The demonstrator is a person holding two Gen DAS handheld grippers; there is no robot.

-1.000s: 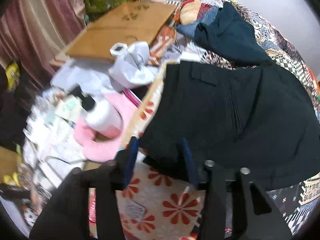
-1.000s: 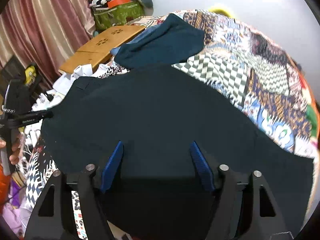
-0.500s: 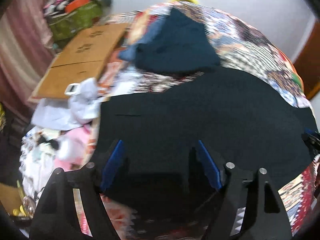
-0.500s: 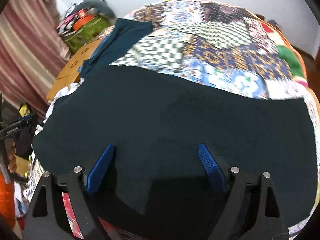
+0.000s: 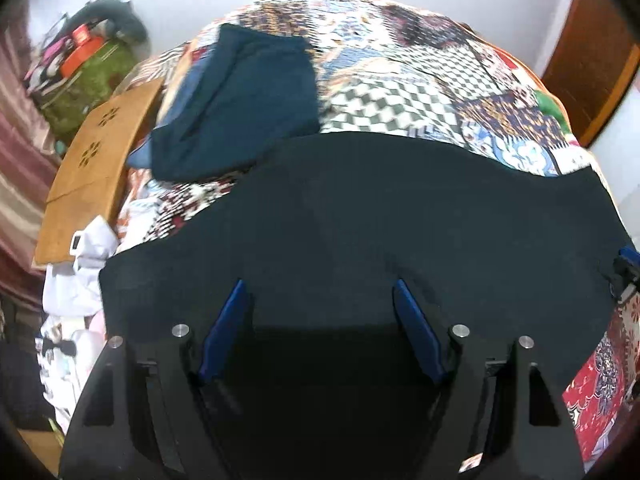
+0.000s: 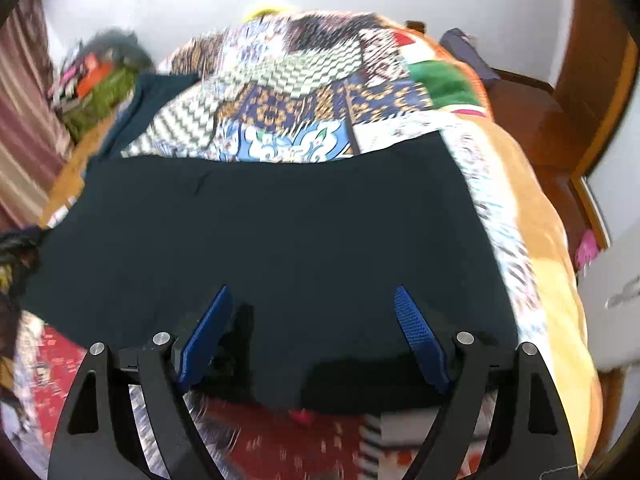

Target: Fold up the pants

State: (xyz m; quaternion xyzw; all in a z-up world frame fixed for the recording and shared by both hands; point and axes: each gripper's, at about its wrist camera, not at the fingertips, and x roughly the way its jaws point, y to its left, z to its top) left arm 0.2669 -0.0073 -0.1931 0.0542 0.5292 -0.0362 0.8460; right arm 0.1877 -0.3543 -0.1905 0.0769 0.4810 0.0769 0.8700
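Observation:
Dark navy pants [image 5: 360, 216] lie spread flat across a patchwork quilt [image 5: 400, 80] on the bed; they also show in the right wrist view [image 6: 280, 232]. My left gripper [image 5: 320, 292] is open, its blue pads [image 5: 224, 320] wide apart just above the near edge of the pants. My right gripper [image 6: 312, 296] is open over the near edge of the pants toward their right end, holding nothing. A bit of the right gripper [image 5: 624, 268] shows at the right edge of the left wrist view.
A folded dark blue garment [image 5: 240, 104] lies on the quilt at the back left. A wooden board [image 5: 96, 160], white clothes [image 5: 76, 280] and a green bag [image 5: 80, 80] crowd the left side. A wooden door [image 6: 592, 80] stands at the right.
Both grippers have swung to the right along the pants. The left one has opened wide and left the pants' left corner; the clutter at the left has slid out of its view.

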